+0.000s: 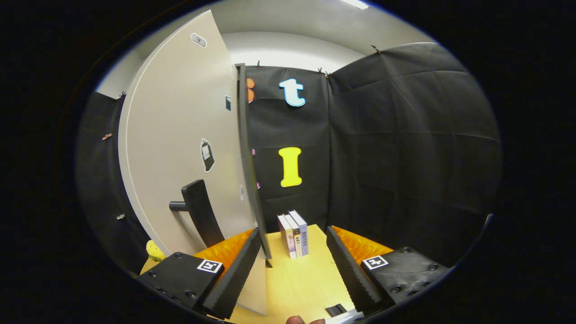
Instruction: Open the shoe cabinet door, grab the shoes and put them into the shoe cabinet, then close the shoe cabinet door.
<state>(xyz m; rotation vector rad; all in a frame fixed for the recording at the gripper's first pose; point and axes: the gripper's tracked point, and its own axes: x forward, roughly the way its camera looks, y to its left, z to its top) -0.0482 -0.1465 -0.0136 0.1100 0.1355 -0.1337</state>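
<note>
The shoe cabinet's beige door [180,135] stands swung out, so I look along its dark free edge [246,157]. A black bar handle [201,211] sticks out of the door's face, to the left of my left finger [234,274]. My gripper [292,231] is open, with wide room between the fingers. The door's lower edge runs just inside the left finger, close against its pad; whether they touch I cannot tell. The right finger [351,270] is well apart from the door.
Three books [294,234] stand upright on the yellow tabletop [297,279] just ahead, between the fingers. A small yellow object [155,251] lies left of the door. A small black piece [336,309] lies by the right finger, near a person's fingertip [297,320].
</note>
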